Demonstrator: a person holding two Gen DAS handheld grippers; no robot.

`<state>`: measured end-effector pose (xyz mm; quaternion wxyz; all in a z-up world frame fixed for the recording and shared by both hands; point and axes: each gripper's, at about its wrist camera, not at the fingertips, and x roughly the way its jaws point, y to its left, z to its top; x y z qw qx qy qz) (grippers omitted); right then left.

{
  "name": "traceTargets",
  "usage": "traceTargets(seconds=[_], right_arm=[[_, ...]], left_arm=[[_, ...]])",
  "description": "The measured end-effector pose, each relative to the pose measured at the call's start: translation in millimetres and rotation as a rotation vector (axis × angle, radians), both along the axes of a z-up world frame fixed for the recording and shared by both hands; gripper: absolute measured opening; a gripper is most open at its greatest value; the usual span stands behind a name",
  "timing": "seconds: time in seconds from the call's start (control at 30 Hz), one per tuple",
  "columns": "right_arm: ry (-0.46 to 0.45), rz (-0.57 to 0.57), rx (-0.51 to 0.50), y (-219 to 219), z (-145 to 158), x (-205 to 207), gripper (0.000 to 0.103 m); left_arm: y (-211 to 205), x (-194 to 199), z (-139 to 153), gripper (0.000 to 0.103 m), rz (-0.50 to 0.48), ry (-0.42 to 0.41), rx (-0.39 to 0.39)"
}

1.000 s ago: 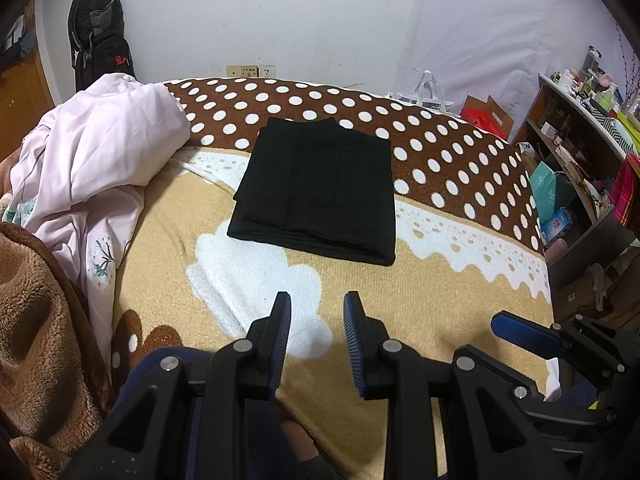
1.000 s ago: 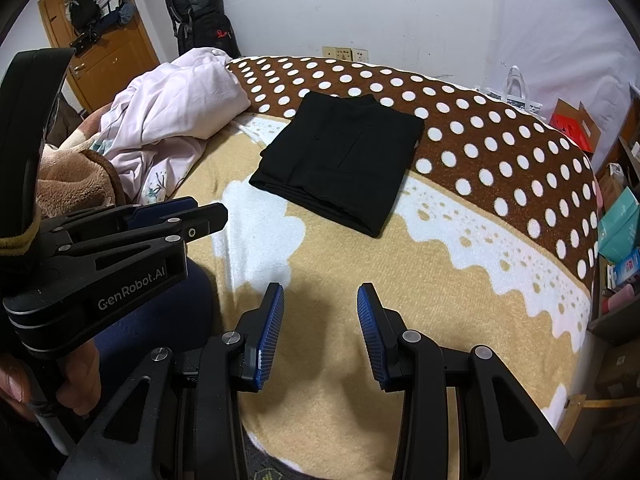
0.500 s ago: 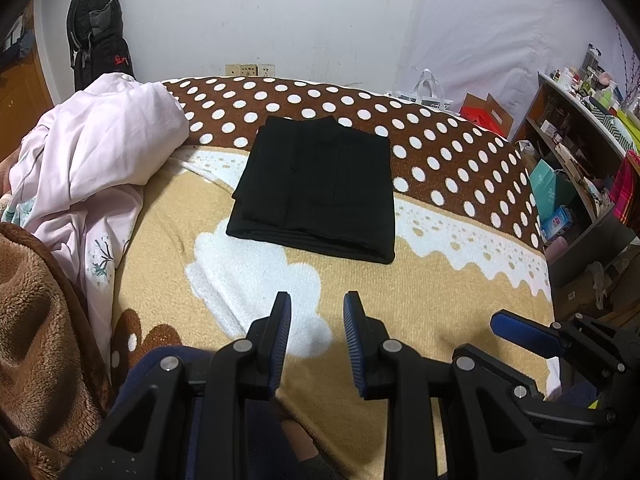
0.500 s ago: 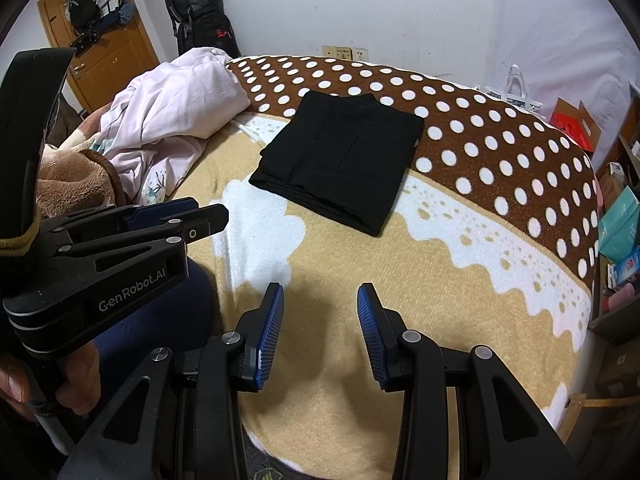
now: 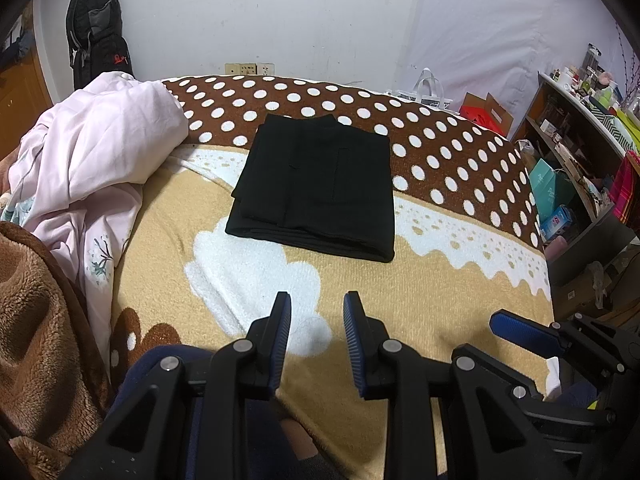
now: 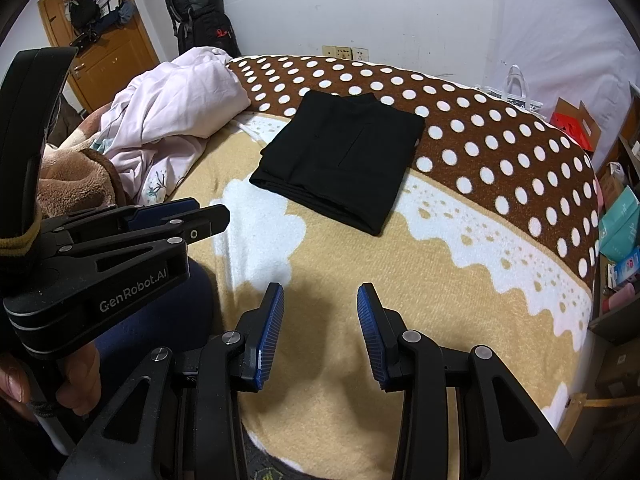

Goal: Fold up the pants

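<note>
Since the fold looks done to me: pants point(image 5: 316, 188) sit as a neat black rectangle mid-bed, straddling the dotted brown band and the tan part of the blanket point(image 5: 420, 292).
Risk: honestly the main one is messing up a finished job. If either gripper goes back in and snags a top layer, the stack could slide apart, since the layered edges nearest the grippers look loose.
Other risk: the fuzzy blanket might drag the bottom layer if the bundle gets pushed instead of lifted.
Clutter: pink quilt point(image 5: 96, 148) heaped to the left, near the pants but not touching, so a sloppy sweep that way could catch it.
Left gripper point(image 5: 316, 312): fingers spread about halfway, nothing between them, hovering over the near edge of the bed, well short of the pants.
Right gripper point(image 6: 320, 304): same deal, fingers parted, empty, touching nothing.
Hand point(image 6: 76, 376): gripping the left tool's handle, seen from the right wrist view.
</note>
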<state>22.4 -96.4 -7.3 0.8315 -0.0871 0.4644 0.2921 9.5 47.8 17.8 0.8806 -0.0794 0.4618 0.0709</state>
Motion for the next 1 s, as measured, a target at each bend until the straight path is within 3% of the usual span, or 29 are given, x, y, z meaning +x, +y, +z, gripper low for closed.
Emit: traceTargets(seconds=[1.0], right_arm=[[0.000,0.001,-0.002,0.3,-0.8,-0.6,0.039]], left_arm=[[-0.2,1.3,-1.6,0.029,-0.013,0.004,0.002]])
